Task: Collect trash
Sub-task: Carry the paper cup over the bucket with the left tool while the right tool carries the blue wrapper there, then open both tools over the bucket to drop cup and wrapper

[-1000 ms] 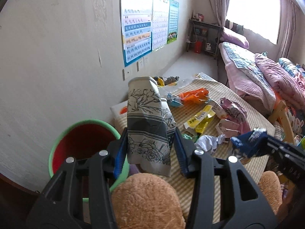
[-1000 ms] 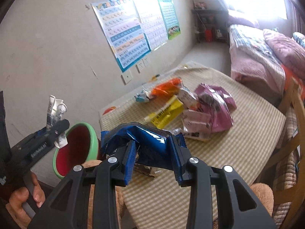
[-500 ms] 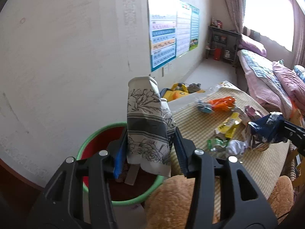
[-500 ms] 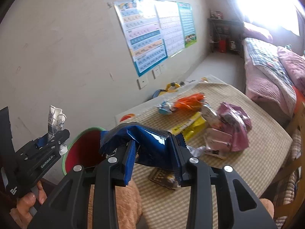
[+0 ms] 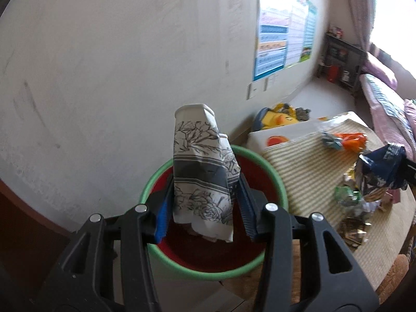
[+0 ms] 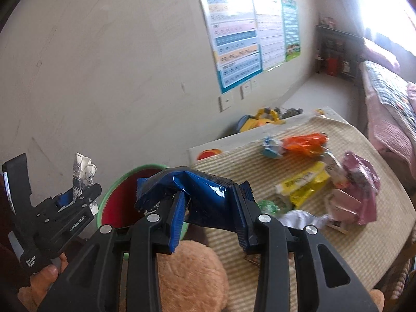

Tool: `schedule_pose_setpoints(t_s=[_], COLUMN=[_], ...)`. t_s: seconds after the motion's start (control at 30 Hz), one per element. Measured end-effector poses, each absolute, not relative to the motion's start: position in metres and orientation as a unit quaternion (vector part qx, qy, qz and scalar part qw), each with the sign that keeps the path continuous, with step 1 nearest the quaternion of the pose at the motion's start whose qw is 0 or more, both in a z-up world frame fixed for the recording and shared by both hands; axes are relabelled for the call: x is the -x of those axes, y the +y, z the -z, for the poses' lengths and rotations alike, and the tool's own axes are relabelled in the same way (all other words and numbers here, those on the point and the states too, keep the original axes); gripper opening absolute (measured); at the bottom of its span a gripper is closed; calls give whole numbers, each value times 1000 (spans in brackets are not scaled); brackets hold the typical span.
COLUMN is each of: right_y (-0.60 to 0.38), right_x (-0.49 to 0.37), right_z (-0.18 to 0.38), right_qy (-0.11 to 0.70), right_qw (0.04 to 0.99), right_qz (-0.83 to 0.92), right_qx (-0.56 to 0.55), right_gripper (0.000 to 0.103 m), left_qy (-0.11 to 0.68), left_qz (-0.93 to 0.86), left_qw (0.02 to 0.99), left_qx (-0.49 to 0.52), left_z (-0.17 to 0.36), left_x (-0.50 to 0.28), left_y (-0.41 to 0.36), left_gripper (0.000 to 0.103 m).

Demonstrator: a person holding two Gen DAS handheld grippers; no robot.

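Left tongs (image 5: 202, 205) clamp the crumpled floral paper cup (image 5: 201, 171) right over the green-rimmed bin (image 5: 275, 182), right tongs (image 6: 208, 221) pinch a blue wrapper (image 6: 197, 189) beside it, neither dropped, wrappers (image 6: 304, 182) beyond on the desk (image 6: 351, 247).

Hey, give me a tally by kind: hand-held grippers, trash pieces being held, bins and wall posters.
Hand-held grippers: 2, left hand-held gripper, right hand-held gripper
Held trash: 2, floral paper cup, blue wrapper
Bin: 1
Wall posters: 3
Total: 8
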State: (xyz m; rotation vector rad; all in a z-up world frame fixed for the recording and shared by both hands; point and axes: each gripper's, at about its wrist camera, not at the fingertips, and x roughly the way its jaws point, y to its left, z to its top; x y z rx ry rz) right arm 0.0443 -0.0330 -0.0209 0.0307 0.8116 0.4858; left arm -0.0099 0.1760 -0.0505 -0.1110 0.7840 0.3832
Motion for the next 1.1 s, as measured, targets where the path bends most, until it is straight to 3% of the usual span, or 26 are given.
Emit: schedule_pose_setpoints(t_s=[1.1], right_y=[61], right_x=[-78], right_z=[66], right_qy=[439], right_qw=[852], right_qz=[-283], right_qx=[31], right_gripper=[33], left_qy=[455], left_qz=[-180], left_qw=[863], left_qx=[124], left_z=[115], left_x=[-9], left_y=[225], left_gripper=[44])
